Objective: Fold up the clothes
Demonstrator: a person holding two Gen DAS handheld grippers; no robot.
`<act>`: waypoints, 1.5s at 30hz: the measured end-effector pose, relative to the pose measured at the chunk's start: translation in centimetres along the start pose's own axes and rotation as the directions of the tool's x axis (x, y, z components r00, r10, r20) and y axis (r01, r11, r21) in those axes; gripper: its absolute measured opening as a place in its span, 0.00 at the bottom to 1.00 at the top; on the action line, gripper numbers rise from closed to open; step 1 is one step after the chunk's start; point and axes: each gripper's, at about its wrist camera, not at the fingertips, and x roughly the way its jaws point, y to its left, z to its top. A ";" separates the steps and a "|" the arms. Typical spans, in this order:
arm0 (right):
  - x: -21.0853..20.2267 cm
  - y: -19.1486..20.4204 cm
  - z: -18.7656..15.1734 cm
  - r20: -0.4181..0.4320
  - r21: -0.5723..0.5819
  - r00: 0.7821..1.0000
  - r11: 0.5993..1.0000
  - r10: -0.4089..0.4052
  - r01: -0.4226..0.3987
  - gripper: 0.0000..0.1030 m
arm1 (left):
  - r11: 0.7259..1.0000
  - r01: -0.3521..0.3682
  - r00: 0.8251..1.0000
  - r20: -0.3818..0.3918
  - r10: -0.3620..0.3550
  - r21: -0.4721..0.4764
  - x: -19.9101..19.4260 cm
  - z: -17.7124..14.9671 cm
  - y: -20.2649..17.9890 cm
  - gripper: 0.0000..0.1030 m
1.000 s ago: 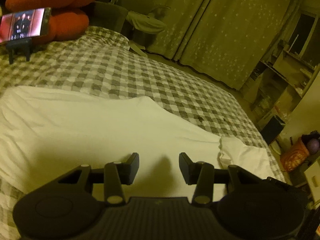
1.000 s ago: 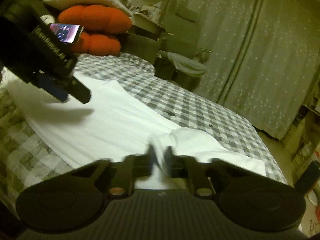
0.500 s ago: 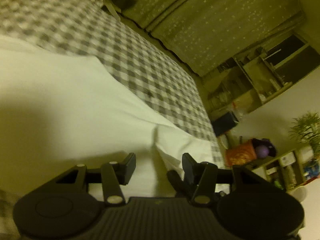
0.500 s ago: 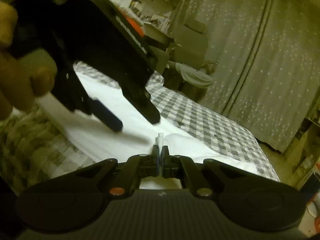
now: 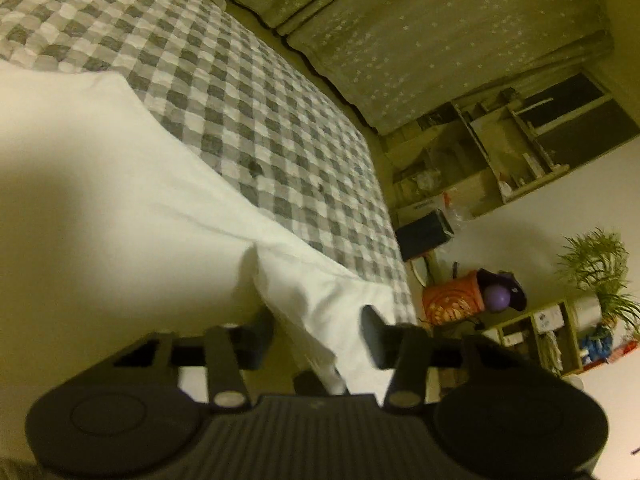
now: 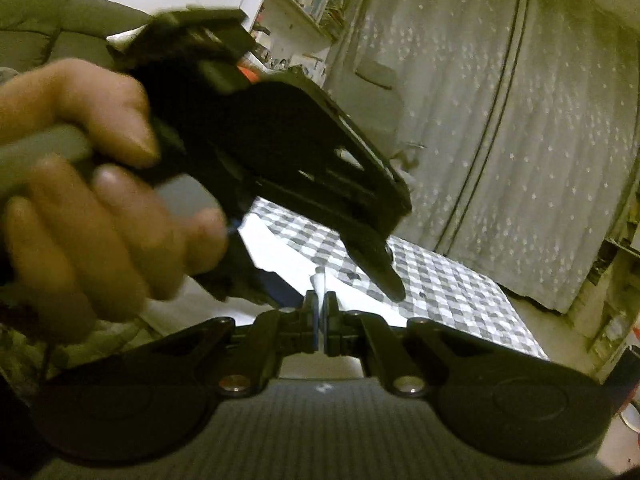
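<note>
Two grippers work one white garment (image 5: pixel 120 208) spread over a checked bedspread (image 5: pixel 248 92) of grey and pale squares, puckered like seersucker. The garment is plain, soft and smooth, filling the left and lower middle of the left wrist view; a raised fold of it runs down from the centre toward the bottom, ending in a creased sleeve-like flap. The left gripper (image 5: pixel 316 334) straddles that flap, its dark blocky fingers (image 5: pixel 374 332) standing apart on either side of the cloth; the jaws have just been closing in on it, though the pads do not yet seem to press. The right gripper (image 6: pixel 320 312) is clamped tight on a thin white pinch of the garment, which pokes up between its fingers at lower centre of the right wrist view. A hand (image 6: pixel 92 184) at the left of that view grips the left tool's grey handle, its black body slanting down to the bed. Star-dotted curtains (image 6: pixel 500 128) hang behind, and shelves (image 5: pixel 508 152) and a plant (image 5: pixel 600 264) sit at the right. Compared with a second ago, the left gripper has swung right from the open middle of the garment to this fold, and the red cushions and phone have left its view.
</note>
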 end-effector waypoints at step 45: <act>0.7 0.1 0.5 -0.056 0.060 0.992 0.992 0.117 -0.114 0.01 | 0.901 -0.310 0.947 0.181 0.265 0.302 -3.2 1.6 0.1 0.01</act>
